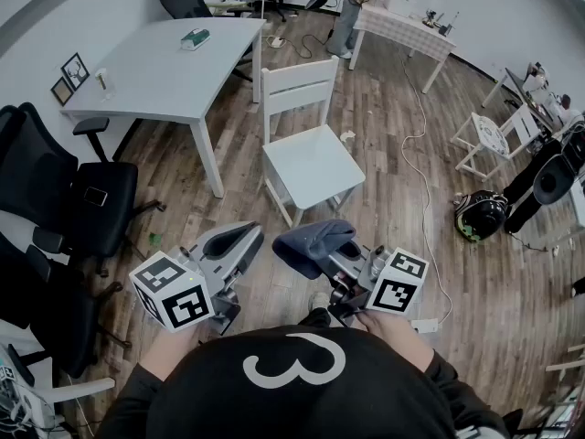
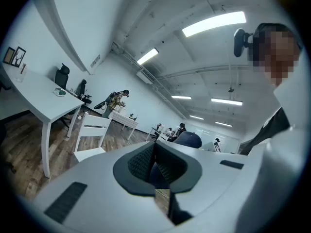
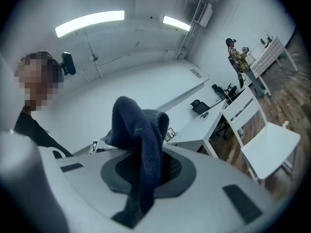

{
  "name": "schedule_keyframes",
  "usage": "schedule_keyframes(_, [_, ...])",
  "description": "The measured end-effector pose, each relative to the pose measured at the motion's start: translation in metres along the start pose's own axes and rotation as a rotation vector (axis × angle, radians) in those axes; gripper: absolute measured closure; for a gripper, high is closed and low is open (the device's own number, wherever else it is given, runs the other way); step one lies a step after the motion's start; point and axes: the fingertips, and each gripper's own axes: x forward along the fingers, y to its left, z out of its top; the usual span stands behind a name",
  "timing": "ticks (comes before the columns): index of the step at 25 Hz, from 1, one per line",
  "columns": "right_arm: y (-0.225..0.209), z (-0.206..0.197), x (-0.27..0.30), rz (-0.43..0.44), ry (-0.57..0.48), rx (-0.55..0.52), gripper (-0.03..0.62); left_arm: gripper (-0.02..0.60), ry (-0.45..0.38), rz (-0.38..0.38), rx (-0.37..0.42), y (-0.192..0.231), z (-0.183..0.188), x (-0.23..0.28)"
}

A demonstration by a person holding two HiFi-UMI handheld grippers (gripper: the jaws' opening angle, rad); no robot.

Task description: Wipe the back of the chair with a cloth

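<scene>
Closest to us is our own black shirt [image 1: 292, 382] with a white numeral on it, and just beyond it our two hands hold the grippers side by side over the wood floor [image 1: 402, 181].

We see the left gripper [image 1: 239, 236] at the left with its marker cube [image 1: 172, 291] towards us. Its own view shows the two dark pads pressed together with nothing between them.

We see the right gripper [image 1: 327, 252] at the right, also with a marker cube [image 1: 400, 282]. Its jaws pinch a dark blue cloth [image 1: 311, 240]. In the right gripper view the cloth [image 3: 141, 140] rises in a folded hump above the jaws, and one end hangs down through them towards the camera.

Ahead of both grippers, and apart from them, stands a white wooden chair [image 1: 311, 163]. Its seat faces us and its slatted back [image 1: 297, 85] is on the far side. The cloth does not touch the chair.

Left of the chair is a white table [image 1: 164, 62] with a few small items on it. Black office chairs [image 1: 82, 199] stand at our far left. A dark helmet [image 1: 480, 213] lies on the floor to the right. Far off, a person [image 1: 352, 3] stands by another table [image 1: 407, 27].
</scene>
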Motion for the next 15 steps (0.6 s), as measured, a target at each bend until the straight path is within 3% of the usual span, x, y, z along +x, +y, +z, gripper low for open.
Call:
schedule_keyframes(8, [-0.020,0.020,-0.016,-0.003,-0.004,0.007,0.545,0.568,0.001,0.004,-0.010,-0.004,0.004,0.028])
schedule_keyframes(15, [-0.065,0.049,-0.033,0.001,-0.009,0.024,0.543,0.568,0.009,0.028,-0.037,0.004,0.002,0.079])
